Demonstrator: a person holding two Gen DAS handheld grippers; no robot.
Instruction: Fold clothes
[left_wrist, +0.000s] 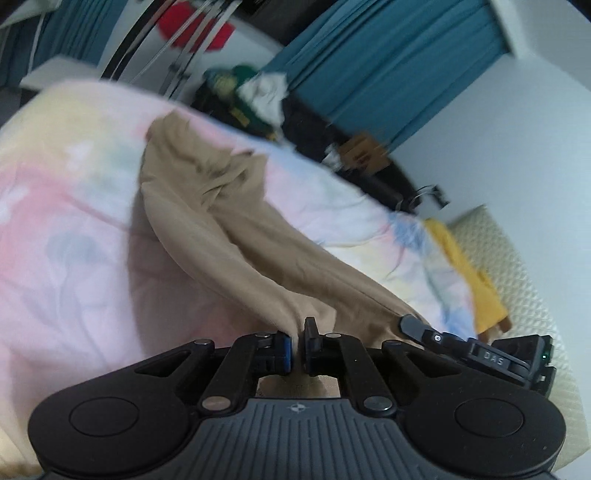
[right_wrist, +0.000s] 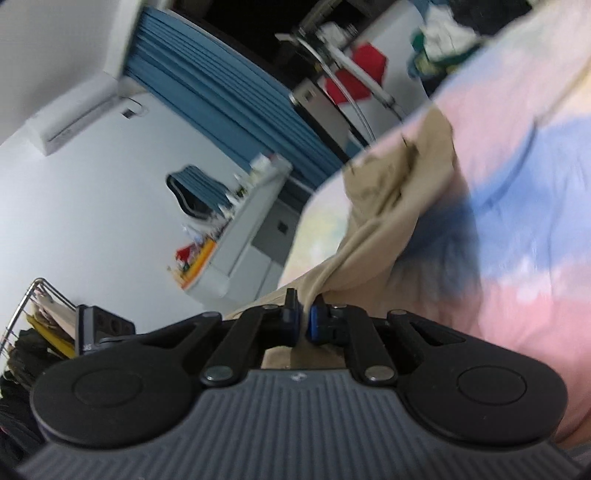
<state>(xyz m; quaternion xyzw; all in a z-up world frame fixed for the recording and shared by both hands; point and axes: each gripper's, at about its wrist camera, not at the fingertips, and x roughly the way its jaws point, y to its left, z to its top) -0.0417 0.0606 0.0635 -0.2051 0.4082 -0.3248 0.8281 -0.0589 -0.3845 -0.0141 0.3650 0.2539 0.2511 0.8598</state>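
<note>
A tan garment (left_wrist: 207, 206) stretches away from me across a pastel bedspread (left_wrist: 66, 229), its near end lifted off the bed. My left gripper (left_wrist: 298, 343) is shut on a bunched edge of that fabric, which runs up from between the pads. In the right wrist view the same tan garment (right_wrist: 391, 206) hangs toward the far edge of the bed, and my right gripper (right_wrist: 303, 319) is shut on another pinch of it. The right gripper (left_wrist: 480, 354) also shows low at the right of the left wrist view, beside the cloth.
A heap of dark, green and white clothes (left_wrist: 255, 99) lies past the bed's far side, below blue curtains (left_wrist: 388, 74). A yellow cloth (left_wrist: 476, 280) lies at the bed's right edge by a cream quilted mattress (left_wrist: 517, 266). A white cabinet (right_wrist: 255, 236) and a wire rack (right_wrist: 40, 321) stand to the left.
</note>
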